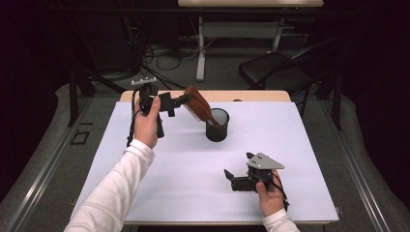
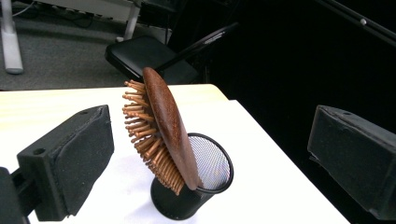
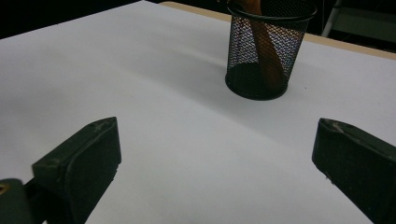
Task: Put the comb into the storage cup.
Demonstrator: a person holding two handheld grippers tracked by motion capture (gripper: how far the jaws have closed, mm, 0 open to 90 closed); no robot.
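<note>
Hairbrush (image 2: 166, 126) of brown wood stands tilted in the black mesh cup (image 1: 217, 126), handle down inside, bristled head leaning out over the rim toward the left gripper (image 1: 175, 103). Nearest the person, the right gripper (image 1: 231, 177) rests low on the white worktop (image 1: 193, 183), its fingers (image 3: 79, 158) spread, well apart from the cup. Farther off, the left gripper hangs just beside the brush head, fingers (image 2: 70, 163) spread wide and pinching nothing. Beyond the worktop stands a black chair (image 1: 275, 67).

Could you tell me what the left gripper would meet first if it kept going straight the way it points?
Most likely the wooden hairbrush, which leans out of the mesh cup straight ahead of the open left gripper; the exact depth is unclear.
</note>
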